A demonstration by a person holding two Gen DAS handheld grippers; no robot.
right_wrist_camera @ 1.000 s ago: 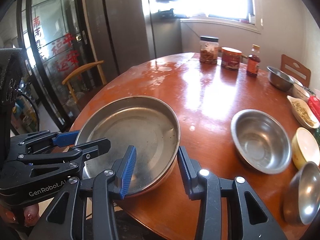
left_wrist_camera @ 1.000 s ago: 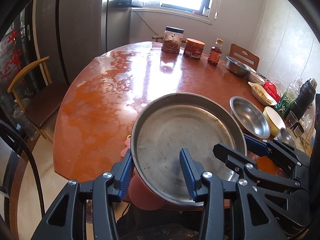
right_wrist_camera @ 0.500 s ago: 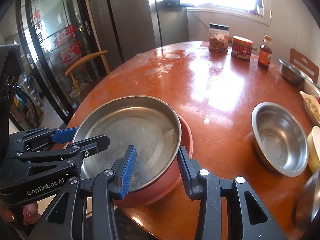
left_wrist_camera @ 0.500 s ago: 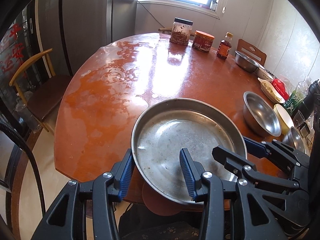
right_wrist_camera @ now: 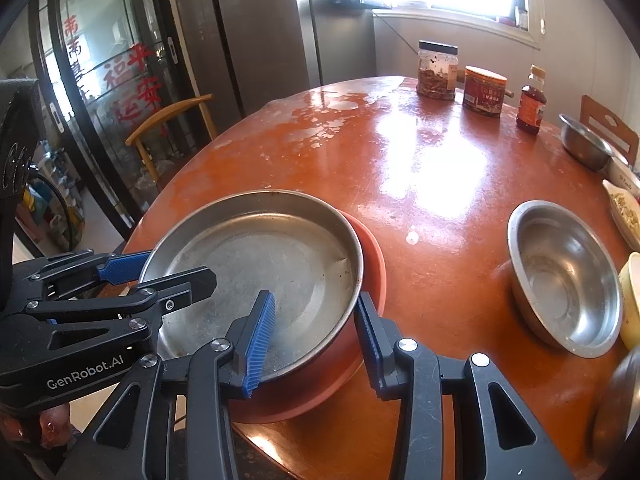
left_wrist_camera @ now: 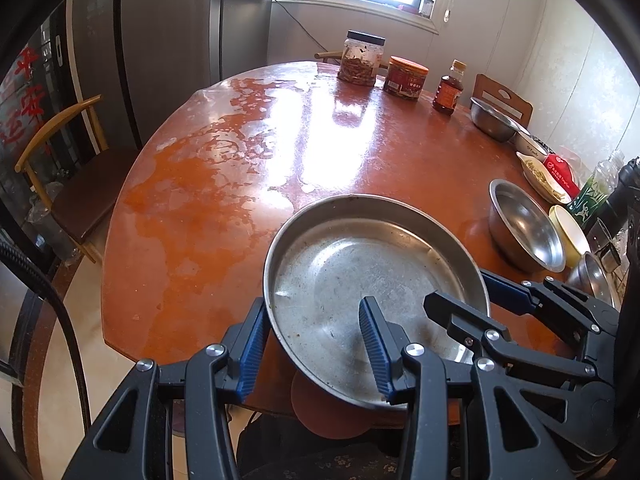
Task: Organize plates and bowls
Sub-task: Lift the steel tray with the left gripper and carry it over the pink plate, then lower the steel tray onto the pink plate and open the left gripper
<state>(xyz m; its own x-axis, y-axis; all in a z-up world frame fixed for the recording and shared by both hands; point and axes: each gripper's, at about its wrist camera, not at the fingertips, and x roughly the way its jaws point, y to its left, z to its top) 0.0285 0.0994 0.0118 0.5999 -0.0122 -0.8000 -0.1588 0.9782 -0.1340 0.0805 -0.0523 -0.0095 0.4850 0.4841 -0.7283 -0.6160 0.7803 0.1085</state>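
You had both claws, left claw (left_wrist_camera: 316, 346) and right claw (right_wrist_camera: 316, 344), spread around the steel plate (right_wrist_camera: 256, 272) on the pink bowl (right_wrist_camera: 370, 248) at the table's near edge; steel bowl (right_wrist_camera: 564, 276) near the right edge wasn't stacked yet.

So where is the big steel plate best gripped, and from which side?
By its thin raised rim, from the near table edge. The steel plate is wide and shallow, so only the rim fits between fingers. The left gripper and right gripper each straddle the rim, one finger inside and one outside, above the pink bowl.
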